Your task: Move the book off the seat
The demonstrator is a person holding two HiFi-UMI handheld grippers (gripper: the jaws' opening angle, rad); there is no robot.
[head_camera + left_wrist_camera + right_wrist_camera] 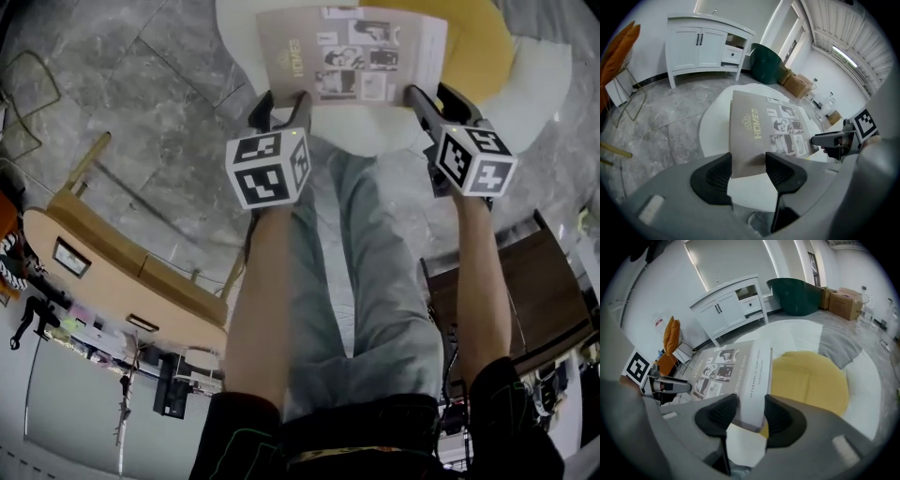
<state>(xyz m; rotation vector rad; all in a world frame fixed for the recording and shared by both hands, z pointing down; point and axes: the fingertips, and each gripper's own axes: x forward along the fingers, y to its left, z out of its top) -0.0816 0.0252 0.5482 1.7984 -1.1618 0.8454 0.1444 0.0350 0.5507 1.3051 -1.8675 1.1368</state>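
At the far left of the head view a wooden table [122, 267] stands on the grey stone floor [169, 112]. Next comes the left gripper [279, 103], reaching forward to the near left corner of the book [352, 52]. In the left gripper view, this gripper [747, 161] has its jaws only partly closed. The corner of the book [764, 126] fills the gap between them, and both pads press against it. The book sits over the round white seat [375, 131], spread between the two grippers with its cover facing up. Whether it rests on the seat or is raised just above it cannot be told. In the head view its broader span runs left to right. Its spine lies on the person's right and runs away from the person, as does the word HOMES on the cover. The right gripper [433, 94] meets the near right corner. In the right gripper view, this gripper [750, 404] has its jaws drawn in on the spine end of the book [726, 369], one pad on the cover side and one on the far side. Just right of the book a yellow cushion [808, 378] lies on the seat [797, 333], its left edge tucked under the spine. A brown chair [534, 291] stands at the far right.
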